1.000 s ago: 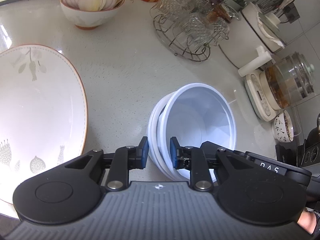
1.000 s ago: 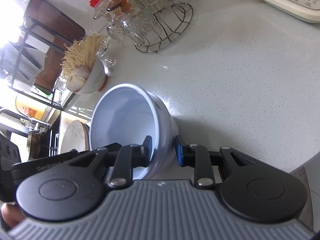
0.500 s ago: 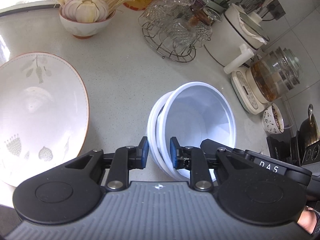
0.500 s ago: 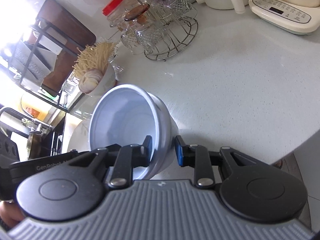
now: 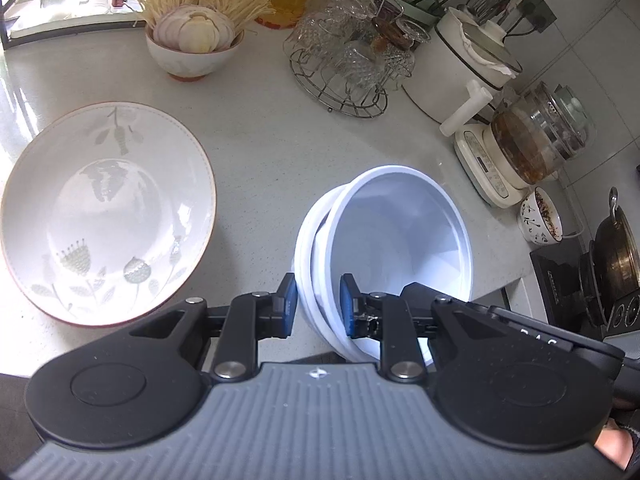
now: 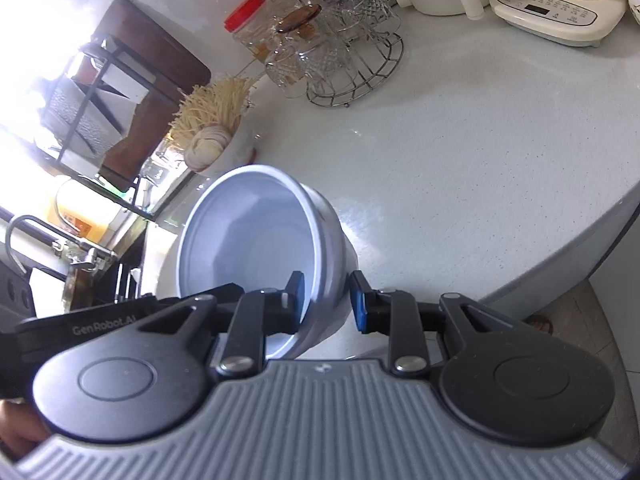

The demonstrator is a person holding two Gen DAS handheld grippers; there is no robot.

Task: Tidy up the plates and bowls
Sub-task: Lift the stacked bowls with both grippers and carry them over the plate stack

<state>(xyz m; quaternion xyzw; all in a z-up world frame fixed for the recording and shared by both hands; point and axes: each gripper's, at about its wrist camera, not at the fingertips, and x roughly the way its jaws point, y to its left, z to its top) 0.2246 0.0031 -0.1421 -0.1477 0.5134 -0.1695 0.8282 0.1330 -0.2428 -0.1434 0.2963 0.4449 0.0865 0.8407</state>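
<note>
Since a second ago both cameras have risen and pulled back, so more of the far counter clutter shows, while the white bowls keep their place between the fingers.

The speckled pale countertop [image 5: 256, 152] carries everything. On its left lies the large flower-patterned bowl [image 5: 106, 210], upright and well apart from the stacked white bowls [image 5: 384, 248], which sit tilted near the counter's near edge. Far right stand a white cooker [image 5: 460, 68], a glass kettle on its cream base [image 5: 532, 144] and a small patterned cup [image 5: 540, 216]. Far centre is a wire rack of glassware [image 5: 348, 68]; to its left a small bowl holding noodles and onion [image 5: 192, 40].

The left gripper [image 5: 318, 306] is clamped over the near-left rim of the white stack, one finger outside, one inside. The right gripper [image 6: 328, 300] pinches the opposite rim of the same bowls [image 6: 256, 256] in the same way.
</note>
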